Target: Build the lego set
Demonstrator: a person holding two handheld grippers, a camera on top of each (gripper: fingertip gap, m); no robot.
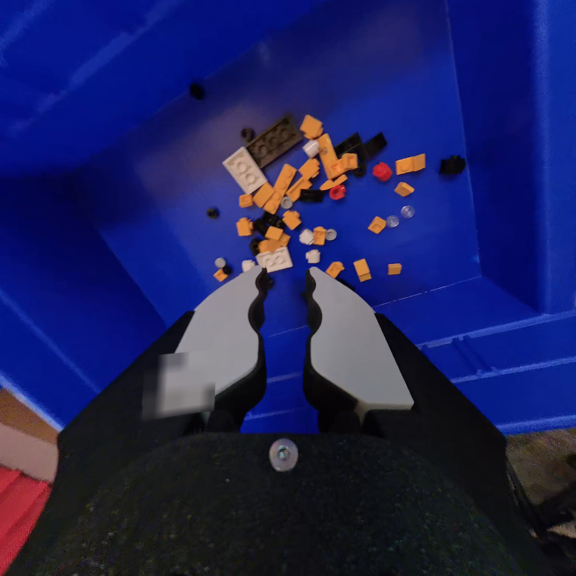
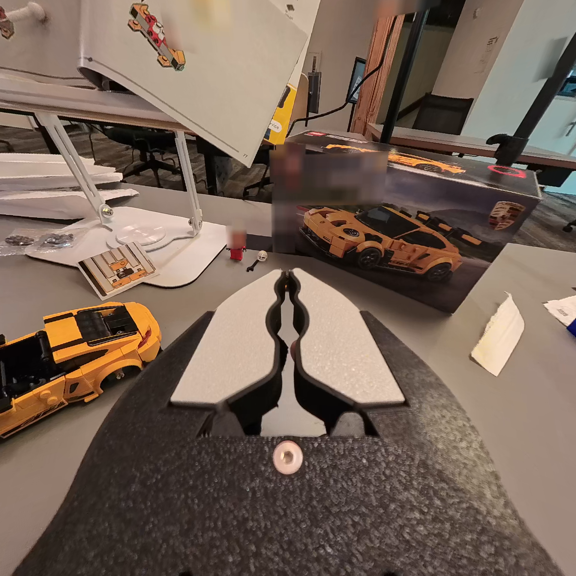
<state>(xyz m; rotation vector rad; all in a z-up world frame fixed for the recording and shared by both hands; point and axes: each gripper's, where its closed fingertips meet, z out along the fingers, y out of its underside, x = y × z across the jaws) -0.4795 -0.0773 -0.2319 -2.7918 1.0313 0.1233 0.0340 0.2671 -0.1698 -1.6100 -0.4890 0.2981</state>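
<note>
My left gripper (image 1: 285,271) is open and empty. It hangs over a blue bin (image 1: 358,78) just short of a scatter of loose orange, black, white and red lego pieces (image 1: 299,187); a white 2x2 plate (image 1: 275,259) lies just beyond its left fingertip. My right gripper (image 2: 286,273) is shut above the grey table (image 2: 467,420), with a small dark and orange piece (image 2: 285,282) pinched between the tips, mostly hidden. The partly built orange and black lego car (image 2: 68,352) sits at the left of the right wrist view.
The set's box (image 2: 405,237) stands right of centre, behind the right gripper. An open instruction booklet (image 2: 193,62) rests on a white stand (image 2: 149,237), with a sticker sheet (image 2: 120,271) in front. A red minifigure (image 2: 237,249), helmet (image 2: 262,255) and torn paper (image 2: 498,339) lie on the table. Some 60 cm of space lies between my two pairs of fingers. It is some 4 cm from my left tips to the white 2x2 plate (image 1: 275,259).
</note>
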